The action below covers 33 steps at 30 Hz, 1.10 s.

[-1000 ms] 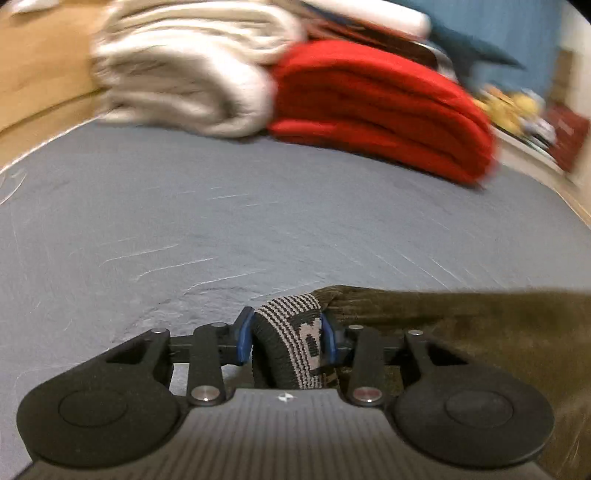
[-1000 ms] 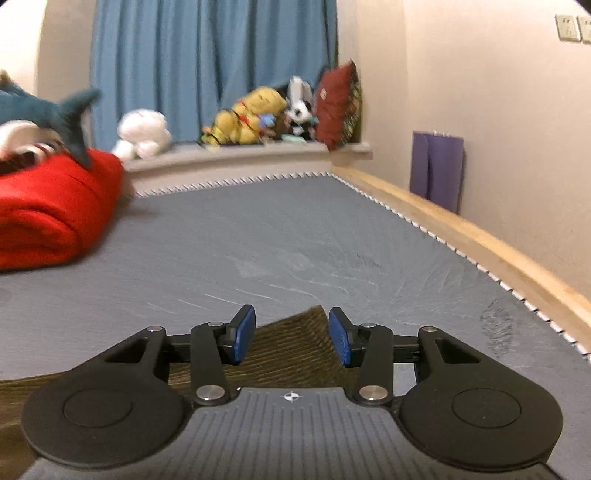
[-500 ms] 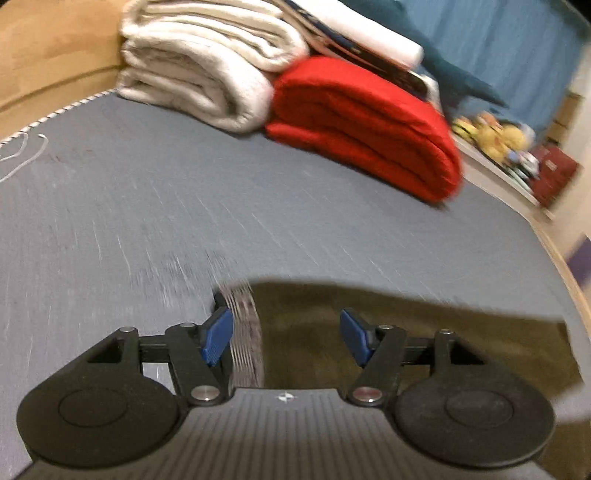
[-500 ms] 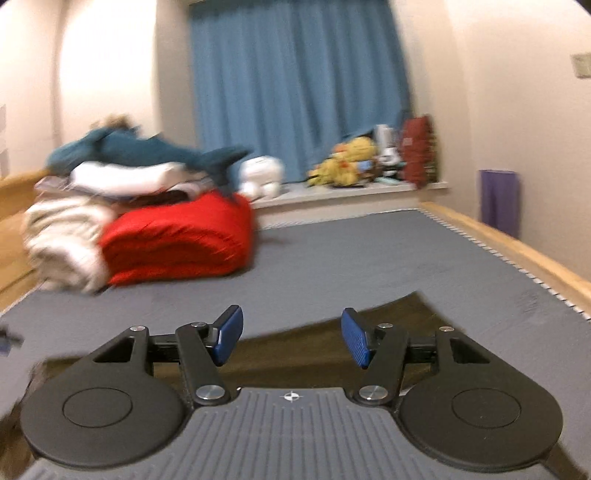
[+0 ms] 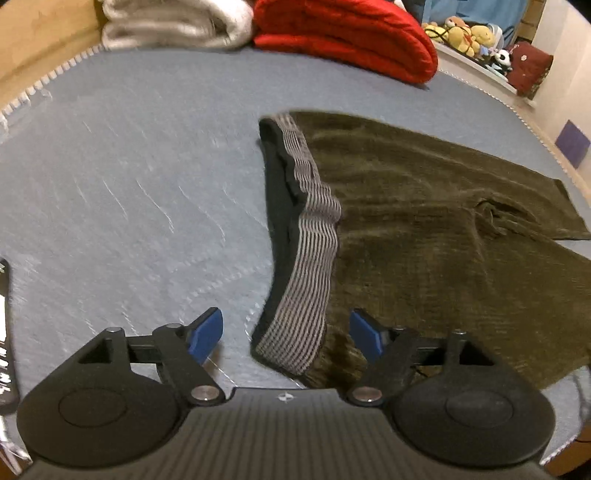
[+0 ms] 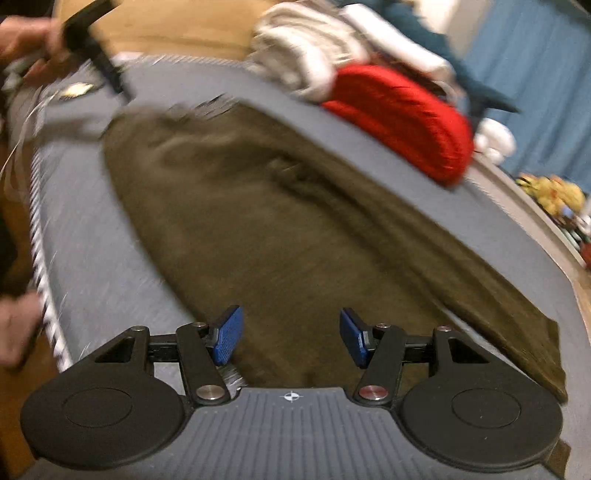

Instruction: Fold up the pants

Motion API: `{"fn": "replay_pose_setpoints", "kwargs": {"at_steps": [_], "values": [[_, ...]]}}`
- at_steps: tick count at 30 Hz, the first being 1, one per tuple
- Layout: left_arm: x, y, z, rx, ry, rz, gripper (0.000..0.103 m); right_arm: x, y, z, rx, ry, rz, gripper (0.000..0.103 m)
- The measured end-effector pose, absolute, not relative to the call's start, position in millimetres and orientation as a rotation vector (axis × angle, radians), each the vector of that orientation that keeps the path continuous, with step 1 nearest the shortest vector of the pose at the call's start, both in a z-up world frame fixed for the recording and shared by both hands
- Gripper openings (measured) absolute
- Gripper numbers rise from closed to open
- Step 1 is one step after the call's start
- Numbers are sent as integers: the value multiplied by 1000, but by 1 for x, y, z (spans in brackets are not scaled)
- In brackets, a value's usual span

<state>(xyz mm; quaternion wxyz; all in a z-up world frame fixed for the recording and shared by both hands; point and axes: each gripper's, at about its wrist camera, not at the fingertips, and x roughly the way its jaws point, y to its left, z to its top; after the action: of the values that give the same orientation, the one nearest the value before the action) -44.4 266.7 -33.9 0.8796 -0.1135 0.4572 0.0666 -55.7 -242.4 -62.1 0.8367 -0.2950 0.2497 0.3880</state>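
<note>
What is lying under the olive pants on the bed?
The olive pants lie flat on the grey bedsheet, which shows all around them. Whether anything else sits beneath the fabric cannot be seen.

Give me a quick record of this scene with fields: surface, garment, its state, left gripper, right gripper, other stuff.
surface: grey bed
garment: olive pants, striped waistband
state: spread flat, not held
left gripper: open, over the waistband end
right gripper: open, above the pants; view blurred
other: red blanket, white blanket, plush toys
</note>
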Motion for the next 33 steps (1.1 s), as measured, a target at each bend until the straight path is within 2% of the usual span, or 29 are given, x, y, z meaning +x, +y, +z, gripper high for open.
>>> {"fn": "replay_pose_setpoints", "kwargs": {"at_steps": [8,10,11,13,15,16,19,21,26,29,32,33], "values": [[-28,260,-59,-193,1004,69,80,-61,-226,-88,-728,583,895,59],[-25,252,-62,-141,1008,60,75,-59,-226,-87,-710,590,895,58],[-24,247,-62,-99,1009,58,73,-58,-225,-88,-706,590,901,55],[-24,239,-61,-37,1012,63,62,-60,-224,-90,-722,586,929,25],[-28,235,-58,21,1003,63,53,-65,-220,-92,-775,554,929,16],[-31,231,-55,59,993,53,49,-65,-218,-93,-790,542,934,12],[-40,224,-46,115,969,46,40,-69,-224,-85,-784,503,948,9],[-47,221,-36,128,950,52,38,-73,-232,-75,-765,463,962,8],[-76,227,-4,76,919,23,37,-85,-261,-50,-759,391,1016,8],[-79,230,-9,83,970,6,39,-87,-273,-48,-712,432,1066,8],[-68,218,-34,204,1092,40,53,-86,-271,-62,-729,507,1066,7],[-65,216,-36,222,1095,64,58,-84,-272,-66,-731,535,1049,11]]}}
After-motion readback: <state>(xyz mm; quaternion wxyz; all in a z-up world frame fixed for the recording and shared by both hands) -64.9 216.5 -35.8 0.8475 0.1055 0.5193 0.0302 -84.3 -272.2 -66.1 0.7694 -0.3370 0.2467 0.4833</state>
